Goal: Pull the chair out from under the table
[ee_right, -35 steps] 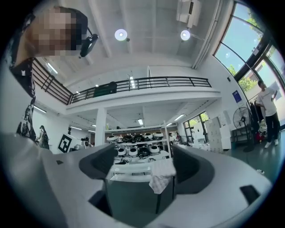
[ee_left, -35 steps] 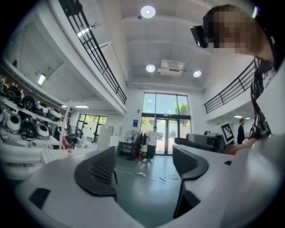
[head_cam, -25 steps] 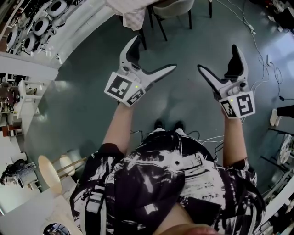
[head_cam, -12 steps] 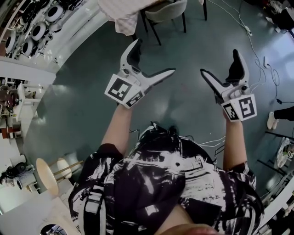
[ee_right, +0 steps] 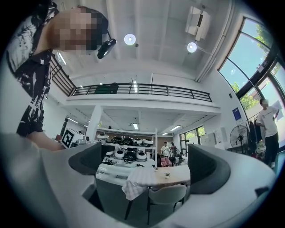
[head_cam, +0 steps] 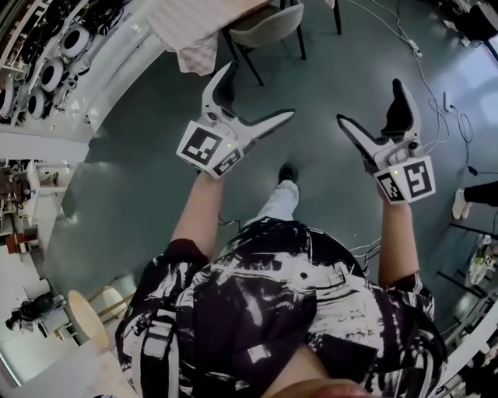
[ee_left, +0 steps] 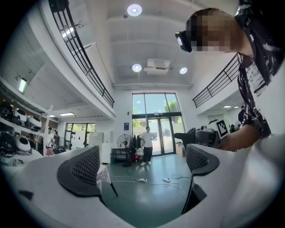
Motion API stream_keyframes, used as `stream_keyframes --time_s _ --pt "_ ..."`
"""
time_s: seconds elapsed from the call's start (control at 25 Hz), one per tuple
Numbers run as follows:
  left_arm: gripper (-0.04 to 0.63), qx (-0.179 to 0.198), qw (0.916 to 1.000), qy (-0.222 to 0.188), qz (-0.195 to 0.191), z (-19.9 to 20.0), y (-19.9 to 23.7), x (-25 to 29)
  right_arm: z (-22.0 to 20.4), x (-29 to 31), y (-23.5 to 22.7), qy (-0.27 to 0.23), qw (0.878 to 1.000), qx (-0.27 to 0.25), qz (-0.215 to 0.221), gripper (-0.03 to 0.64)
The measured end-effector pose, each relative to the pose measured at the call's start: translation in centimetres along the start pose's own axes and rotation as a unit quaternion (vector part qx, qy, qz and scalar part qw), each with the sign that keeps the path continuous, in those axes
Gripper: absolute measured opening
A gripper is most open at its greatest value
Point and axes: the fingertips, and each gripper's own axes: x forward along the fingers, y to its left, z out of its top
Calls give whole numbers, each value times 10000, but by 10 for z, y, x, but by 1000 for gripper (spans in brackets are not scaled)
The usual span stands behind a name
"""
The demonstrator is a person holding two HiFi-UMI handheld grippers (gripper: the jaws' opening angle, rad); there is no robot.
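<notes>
Floor open between chair at table edge and spread, empty left tongs, right tongs.

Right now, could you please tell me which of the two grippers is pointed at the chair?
The right gripper: its open jaws frame the grey chair at the table, while the left gripper faces the glass doors.

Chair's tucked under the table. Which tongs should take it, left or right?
Right, probably. The right tongs are open and frame the chair squarely between them. The left tongs, also open, point past the table and catch only its cloth at one side. Neither is near it.
</notes>
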Motion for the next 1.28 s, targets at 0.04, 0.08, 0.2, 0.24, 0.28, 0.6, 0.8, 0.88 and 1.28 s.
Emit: stream_keyframes --time_s 0.04,0.08,0.2,0.24,0.28,0.6,0.8,0.88,1.28 --pt "572 -19 10000 -9 -25 -6 14 13 -6 14 -11 17 10000 -6 12 575" --pt "572 -40 10000 -12 -56 -12 27 29 -13 28 -24 39 10000 -12 27 575" --pt "572 -68 9999 13 -137 -29 65 81 -31 68 -73 89 9999 -15 62 575" --pt "572 -72 9998 28 -161 -33 79 98 -37 83 -89 96 9999 3 59 575" --pt "571 -79 9998 36 -185 -37 96 112 -43 100 -104 108 9999 22 56 575" --pt "571 -110 9995 10 -308 -37 193 186 -55 201 -172 177 9998 -4 32 575" --pt "571 -155 9996 51 -243 -74 237 257 -95 249 -247 132 9998 32 141 575" --pt "571 -144 9997 59 -171 -79 257 278 -104 272 -271 107 9996 37 241 575" --pt "571 -30 9983 310 492 -101 326 387 -141 370 -378 150 9919 188 1246 575"
